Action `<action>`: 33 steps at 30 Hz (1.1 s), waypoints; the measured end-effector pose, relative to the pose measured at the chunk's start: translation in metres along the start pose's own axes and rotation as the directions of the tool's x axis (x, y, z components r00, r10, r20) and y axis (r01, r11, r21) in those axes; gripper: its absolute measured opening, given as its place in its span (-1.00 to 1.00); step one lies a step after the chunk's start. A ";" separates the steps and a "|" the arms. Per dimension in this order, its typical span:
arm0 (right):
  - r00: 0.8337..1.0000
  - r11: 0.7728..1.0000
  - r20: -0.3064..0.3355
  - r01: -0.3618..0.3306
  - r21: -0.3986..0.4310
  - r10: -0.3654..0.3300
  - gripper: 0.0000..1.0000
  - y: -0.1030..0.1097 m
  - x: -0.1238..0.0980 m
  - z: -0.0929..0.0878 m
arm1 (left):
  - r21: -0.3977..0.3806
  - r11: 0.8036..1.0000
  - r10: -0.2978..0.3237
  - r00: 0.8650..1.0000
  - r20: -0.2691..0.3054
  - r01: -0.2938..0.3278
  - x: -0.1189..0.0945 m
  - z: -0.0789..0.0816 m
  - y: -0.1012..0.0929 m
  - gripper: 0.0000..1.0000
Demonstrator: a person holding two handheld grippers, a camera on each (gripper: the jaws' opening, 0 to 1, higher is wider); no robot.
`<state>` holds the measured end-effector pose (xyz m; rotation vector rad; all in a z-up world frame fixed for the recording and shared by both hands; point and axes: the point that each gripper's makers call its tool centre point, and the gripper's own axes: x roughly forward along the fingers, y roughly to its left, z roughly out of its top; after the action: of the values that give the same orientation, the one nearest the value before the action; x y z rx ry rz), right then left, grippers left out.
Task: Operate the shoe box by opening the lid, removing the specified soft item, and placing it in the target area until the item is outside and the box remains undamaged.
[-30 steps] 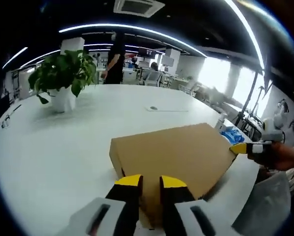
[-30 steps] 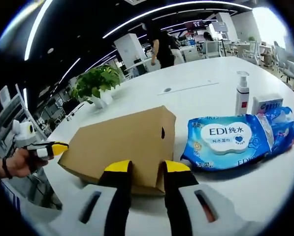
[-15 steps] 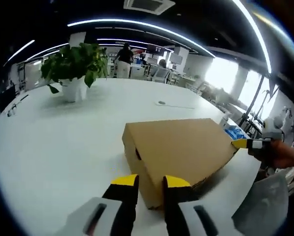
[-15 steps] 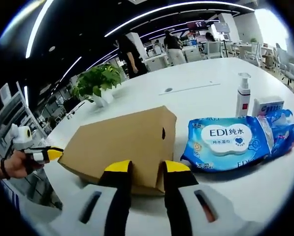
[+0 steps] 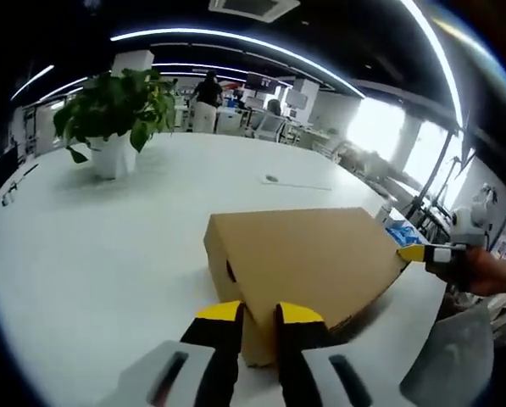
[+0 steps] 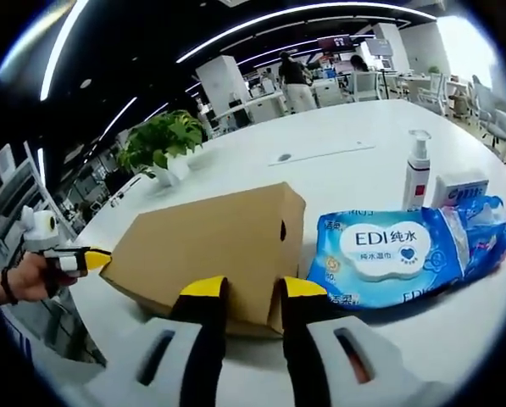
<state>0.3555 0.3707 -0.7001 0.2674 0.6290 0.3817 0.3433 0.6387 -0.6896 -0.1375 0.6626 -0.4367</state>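
White surface (image 5: pixel 83 237) carrying closed box (image 5: pixel 308 254); both grippers' jaws, narrowly parted and grasping nothing, keep hovering at six o'clock, lid unopened.

Plain brown cardboard shoe box (image 5: pixel 308 259) (image 6: pixel 210 246), lid shut and flat on top, lying level on the white worktop (image 5: pixel 91 246) near its edge. Small dark oval hole in one end wall. No print or label visible. Corners sharp, no dents seen. Contents hidden under the closed lid.
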 end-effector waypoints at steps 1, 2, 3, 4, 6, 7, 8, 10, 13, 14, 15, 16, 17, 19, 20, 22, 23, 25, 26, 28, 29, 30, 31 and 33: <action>1.000 1.000 -0.001 0.003 0.001 -0.003 -0.56 -0.002 0.001 0.002 | 0.000 1.000 -0.001 1.000 0.001 0.001 0.003 0.002 0.000 -0.69; 1.000 1.000 -0.002 0.009 0.001 -0.009 -0.56 -0.005 0.003 0.004 | 0.000 1.000 -0.002 1.000 0.002 0.002 0.007 0.005 0.000 -0.69; 1.000 1.000 -0.002 0.010 0.001 -0.010 -0.56 -0.006 0.004 0.006 | -0.001 1.000 -0.003 1.000 0.003 0.003 0.010 0.007 0.000 -0.69; 1.000 1.000 -0.003 0.011 0.003 -0.011 -0.56 -0.008 0.005 0.007 | -0.001 1.000 -0.002 1.000 0.003 0.002 0.012 0.009 0.000 -0.69; 1.000 1.000 -0.007 0.013 0.004 -0.013 -0.56 -0.011 0.008 0.010 | 0.000 1.000 -0.001 1.000 0.003 0.001 0.017 0.013 0.000 -0.70; 1.000 1.000 -0.008 0.011 -0.001 -0.011 -0.56 -0.012 0.009 0.011 | 0.000 1.000 0.001 1.000 0.003 -0.001 0.020 0.014 0.002 -0.70; 1.000 1.000 -0.008 0.010 -0.003 -0.010 -0.55 -0.013 0.010 0.012 | -0.003 1.000 0.002 1.000 0.005 -0.002 0.020 0.015 0.002 -0.70; 1.000 1.000 -0.010 0.005 0.002 -0.005 -0.55 -0.012 0.009 0.011 | -0.011 1.000 0.003 1.000 0.008 -0.003 0.019 0.015 0.002 -0.69; 1.000 1.000 -0.010 -0.002 0.000 0.002 -0.55 -0.012 0.006 0.010 | -0.007 1.000 0.004 1.000 0.010 -0.004 0.015 0.013 -0.001 -0.68; 1.000 1.000 -0.010 -0.005 0.002 0.005 -0.56 -0.012 0.004 0.010 | -0.007 1.000 0.004 1.000 0.011 -0.004 0.014 0.011 -0.002 -0.67; 1.000 1.000 -0.012 -0.027 0.002 0.027 -0.56 -0.011 0.001 0.007 | -0.007 1.000 0.005 1.000 0.011 -0.004 0.011 0.009 -0.004 -0.64; 0.999 0.999 -0.012 -0.045 -0.004 0.045 -0.53 -0.009 -0.001 0.004 | -0.005 1.000 0.006 1.000 0.009 -0.005 0.009 0.006 -0.006 -0.64; 0.999 0.999 -0.007 -0.047 -0.015 0.047 -0.48 -0.010 -0.006 0.001 | -0.009 1.000 0.009 1.000 0.015 -0.009 0.004 0.004 -0.006 -0.62; 0.999 0.999 -0.005 -0.051 -0.019 0.051 -0.39 -0.014 -0.016 -0.006 | -0.019 1.000 0.011 1.000 0.022 -0.010 -0.004 0.000 -0.008 -0.59; 0.999 0.999 -0.003 -0.051 -0.019 0.051 -0.37 -0.017 -0.020 -0.009 | -0.022 1.000 0.014 1.000 0.027 -0.013 -0.008 -0.001 -0.009 -0.59; 1.000 0.999 -0.005 -0.024 -0.033 0.024 -0.37 -0.028 -0.033 -0.017 | -0.018 1.000 0.021 0.999 0.035 -0.020 -0.018 -0.005 -0.013 -0.59; 1.000 0.999 -0.002 -0.015 -0.033 0.015 -0.37 -0.034 -0.040 -0.022 | -0.010 1.000 0.024 0.999 0.036 -0.023 -0.022 -0.006 -0.014 -0.58; 1.000 1.000 0.015 0.009 -0.015 -0.008 -0.35 -0.044 -0.053 -0.025 | -0.006 1.000 0.028 0.999 0.043 -0.028 -0.030 -0.008 -0.018 -0.53; 1.000 1.000 0.021 0.015 -0.012 -0.015 -0.33 -0.047 -0.059 -0.026 | -0.009 1.000 0.025 0.999 0.047 -0.024 -0.034 -0.009 -0.021 -0.51; 0.999 1.000 0.041 0.032 0.000 -0.032 -0.30 -0.054 -0.069 -0.025 | -0.013 1.000 0.024 0.998 0.053 -0.023 -0.039 -0.010 -0.026 -0.49; 0.997 0.999 0.068 0.041 0.014 -0.042 -0.28 -0.058 -0.077 -0.023 | -0.013 1.000 0.020 0.998 0.054 -0.019 -0.040 -0.010 -0.030 -0.49; 0.994 0.998 0.092 0.055 0.018 -0.057 -0.26 -0.062 -0.082 -0.019 | 0.002 1.000 0.012 0.999 0.051 -0.013 -0.042 -0.012 -0.036 -0.48; 0.988 0.996 0.125 0.085 0.014 -0.087 -0.24 -0.068 -0.090 -0.016 | 0.020 1.000 0.011 0.999 0.048 -0.012 -0.043 -0.012 -0.040 -0.47; 0.988 0.996 0.127 0.081 0.027 -0.083 -0.27 -0.070 -0.099 -0.017 | 0.053 0.999 0.009 0.999 0.036 -0.011 -0.045 -0.014 -0.048 -0.47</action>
<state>0.2899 0.2682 -0.6870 0.2835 0.5165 0.2765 0.2864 0.6155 -0.6633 -0.0914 0.6155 -0.4405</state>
